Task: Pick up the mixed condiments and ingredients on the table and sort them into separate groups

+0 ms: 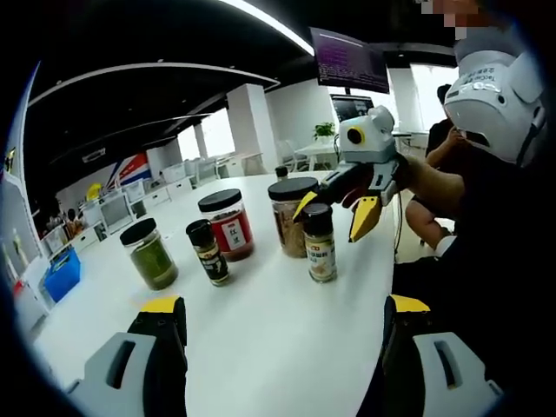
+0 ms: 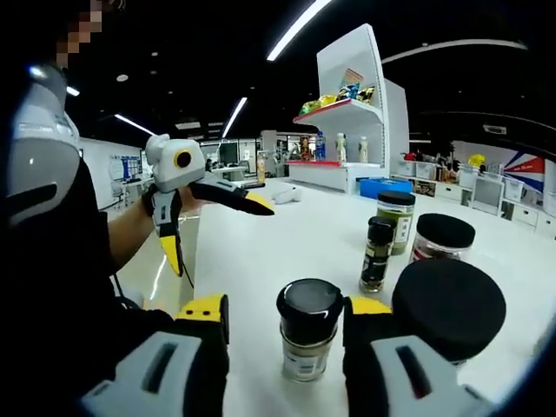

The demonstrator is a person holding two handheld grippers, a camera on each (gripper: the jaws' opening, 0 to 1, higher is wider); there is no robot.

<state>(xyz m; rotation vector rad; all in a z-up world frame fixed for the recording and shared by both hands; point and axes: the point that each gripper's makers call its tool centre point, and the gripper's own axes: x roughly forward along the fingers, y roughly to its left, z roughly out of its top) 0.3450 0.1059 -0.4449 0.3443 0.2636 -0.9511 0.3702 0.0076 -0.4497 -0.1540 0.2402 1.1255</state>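
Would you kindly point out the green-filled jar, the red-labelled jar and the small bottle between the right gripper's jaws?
green-filled jar point(image 1: 153, 261): left gripper view, glass body.
red-labelled jar point(image 1: 232, 233): left gripper view, its label.
small bottle point(image 2: 308, 308): right gripper view, black cap.
right gripper point(image 2: 282, 317): right gripper view, between the yellow tips.

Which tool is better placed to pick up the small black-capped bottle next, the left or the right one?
Probably the right tool: its open jaws already stand on either side of the small bottle. The left tool is open too, but held in the air, apart from the jars.
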